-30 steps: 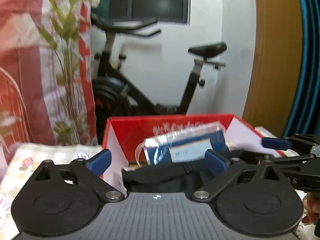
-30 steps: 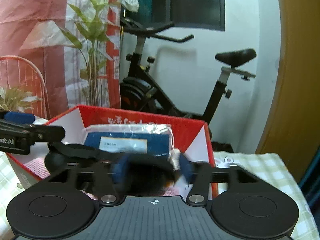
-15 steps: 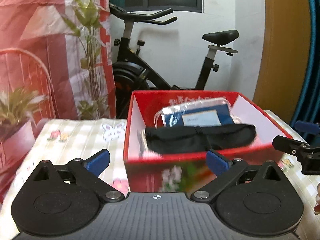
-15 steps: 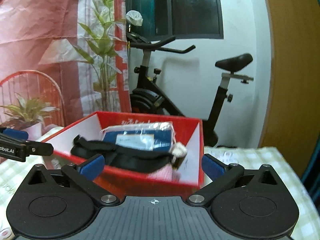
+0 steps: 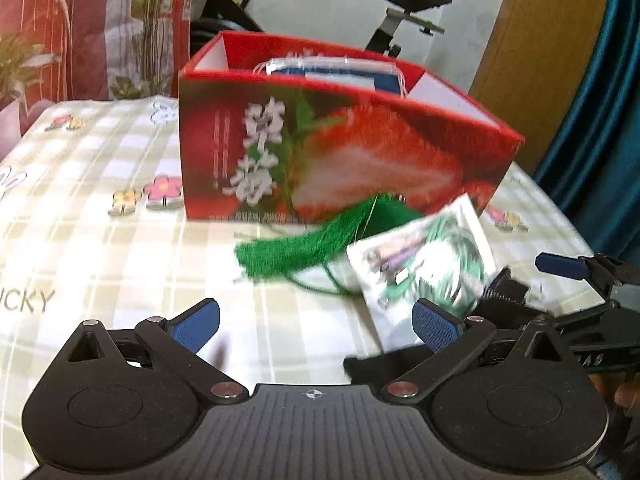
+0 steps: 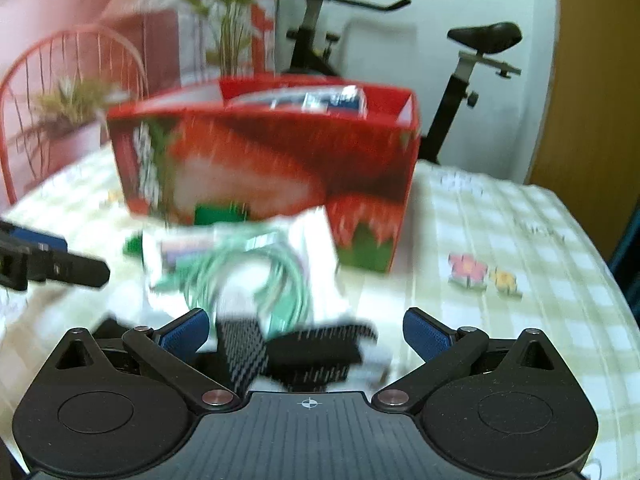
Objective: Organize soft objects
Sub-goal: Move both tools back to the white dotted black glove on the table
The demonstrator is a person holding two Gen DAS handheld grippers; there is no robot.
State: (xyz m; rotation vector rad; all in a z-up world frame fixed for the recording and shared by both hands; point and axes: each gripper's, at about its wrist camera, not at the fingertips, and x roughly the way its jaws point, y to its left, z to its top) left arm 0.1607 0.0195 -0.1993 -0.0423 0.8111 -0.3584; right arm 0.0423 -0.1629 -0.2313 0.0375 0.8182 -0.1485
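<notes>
A red strawberry-print box point(image 5: 320, 140) stands on the table; it also shows in the right wrist view point(image 6: 272, 168). A blue packet point(image 5: 340, 74) pokes out of it. In front of it lie a green tassel point(image 5: 296, 248) and a clear packet of green cord point(image 5: 424, 264), the packet also in the right wrist view point(image 6: 248, 268). A black patterned cloth point(image 6: 296, 352) lies between the right gripper's fingers. My left gripper point(image 5: 316, 324) is open and empty, near the tassel. My right gripper point(image 6: 306, 330) is open over the black cloth.
The table has a checked cloth with flower prints point(image 5: 100, 184). An exercise bike point(image 6: 472, 64) stands behind it, a potted plant point(image 6: 76, 104) and red wire chair point(image 6: 52, 52) at the left, a wooden panel point(image 5: 540, 40) at the right.
Both grippers have pulled back from the box and dropped toward the table. The tassel, cord packet and black cloth have come into view. The right gripper, narrow a second ago, is wide open.
</notes>
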